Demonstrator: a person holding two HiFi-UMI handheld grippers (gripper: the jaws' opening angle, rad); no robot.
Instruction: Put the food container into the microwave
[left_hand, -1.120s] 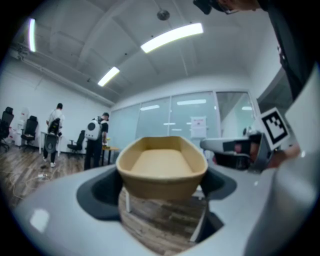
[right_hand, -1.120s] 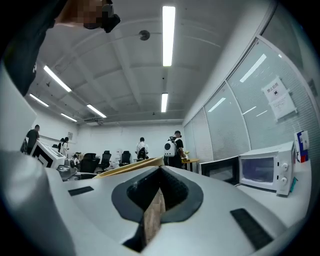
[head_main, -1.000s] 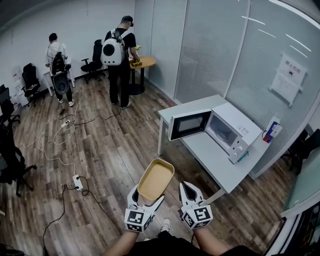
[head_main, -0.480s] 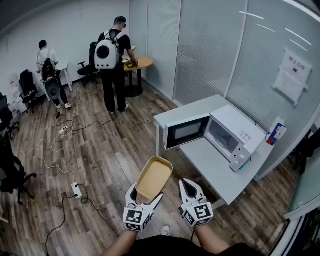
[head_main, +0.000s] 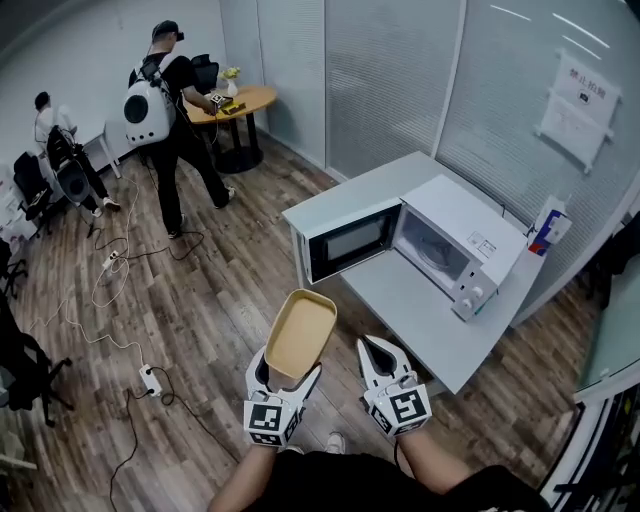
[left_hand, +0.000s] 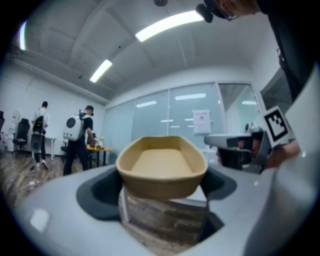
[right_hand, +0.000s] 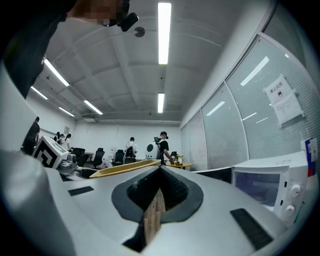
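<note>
The left gripper's (head_main: 283, 378) jaws are clenched on the near end of the tan food container (head_main: 300, 333), an oblong shallow tray held roughly level that juts forward past the jaws. Its inside shows only a bare, smooth tan bottom. Just beside it, the right gripper's (head_main: 376, 350) jaws are pressed together at the tips with nothing between them. The container hangs over the wooden floor (head_main: 230, 300), short of the front edge of the white desk (head_main: 425, 320) and not yet in the microwave (head_main: 455, 232). The microwave stands on the desk with its door (head_main: 348, 242) swung open to the left and its pale cavity facing the grippers. A blue and white carton (head_main: 546, 230) stands on the desk behind the microwave. Farther off, a person with a white backpack (head_main: 165, 100) stands near a round wooden table (head_main: 238, 98).
</note>
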